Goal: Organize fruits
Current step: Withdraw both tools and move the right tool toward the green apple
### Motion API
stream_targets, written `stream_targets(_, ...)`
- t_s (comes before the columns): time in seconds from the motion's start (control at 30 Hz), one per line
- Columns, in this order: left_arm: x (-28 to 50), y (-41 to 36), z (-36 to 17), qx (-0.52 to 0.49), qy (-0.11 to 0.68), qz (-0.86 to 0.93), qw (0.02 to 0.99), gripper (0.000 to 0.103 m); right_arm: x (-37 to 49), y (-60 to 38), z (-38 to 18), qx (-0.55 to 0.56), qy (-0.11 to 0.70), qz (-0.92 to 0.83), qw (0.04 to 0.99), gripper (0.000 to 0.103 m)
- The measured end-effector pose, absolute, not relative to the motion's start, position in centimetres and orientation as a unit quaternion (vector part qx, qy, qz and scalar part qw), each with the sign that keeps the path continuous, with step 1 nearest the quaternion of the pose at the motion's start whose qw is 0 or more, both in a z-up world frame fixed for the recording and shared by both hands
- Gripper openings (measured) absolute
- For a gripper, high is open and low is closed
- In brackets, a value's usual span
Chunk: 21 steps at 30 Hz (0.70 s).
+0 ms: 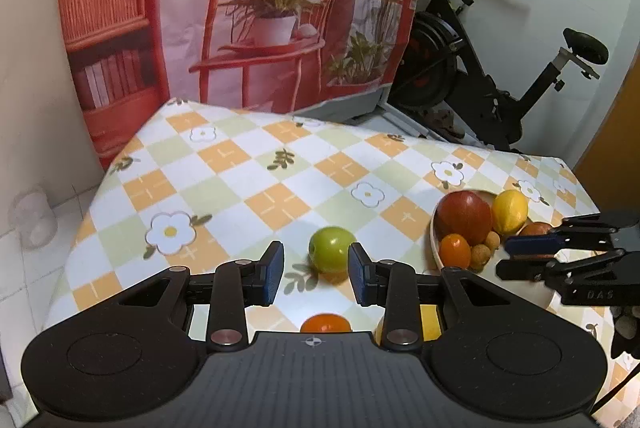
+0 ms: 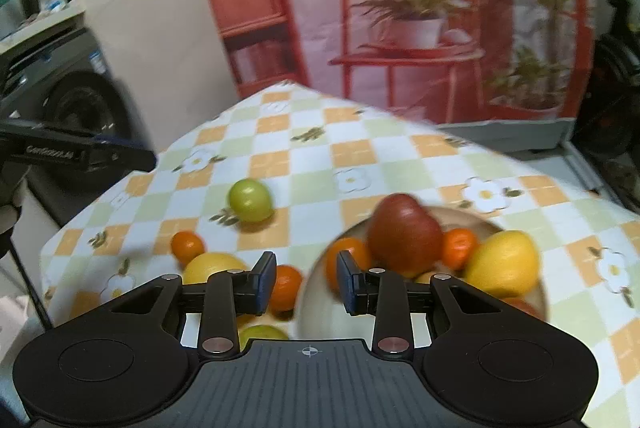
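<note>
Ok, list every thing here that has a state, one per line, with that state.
left gripper: empty, jaws apart with a small gap, above the table
right gripper: empty, small gap between the jaws, at the bowl's rim
green apple: loose on the tablecloth, outside the bowl
bowl: upright, partly filled with fruit
red apple: in the bowl
lemon: in the bowl
tablecloth: spread flat

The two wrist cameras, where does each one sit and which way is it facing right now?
Left wrist: rides on the left gripper, angled down at the green apple and bowl; own empty fingers show, right gripper at the right edge.
Right wrist: rides on the right gripper, angled down over the bowl; own empty fingers show, left gripper at the left edge.
Shared: apple, bowl, checkered tablecloth, red chair backdrop.
</note>
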<state>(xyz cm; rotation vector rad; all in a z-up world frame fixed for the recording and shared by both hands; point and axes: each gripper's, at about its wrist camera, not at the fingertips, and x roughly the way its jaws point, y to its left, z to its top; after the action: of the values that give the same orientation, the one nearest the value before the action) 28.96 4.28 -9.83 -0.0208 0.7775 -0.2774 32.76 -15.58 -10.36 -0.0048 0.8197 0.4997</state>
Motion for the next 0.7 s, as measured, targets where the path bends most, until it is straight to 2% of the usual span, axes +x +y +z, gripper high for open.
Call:
stream_targets(0.4, 29.7, 0.4, -13.7, -0.021, 0.410, -0.195, 0.891, 0.037, 32.6, -14.7, -10.8, -0.013, 0.411, 0.235, 0.881, 0.031)
stream_targets(0.7, 28.4, -1.1, -14.2, -0.015, 0.413, -0.217, 0.884, 0.037, 30.6, -15.6, -11.7, 0.009, 0.425, 0.218, 0.878, 0.031)
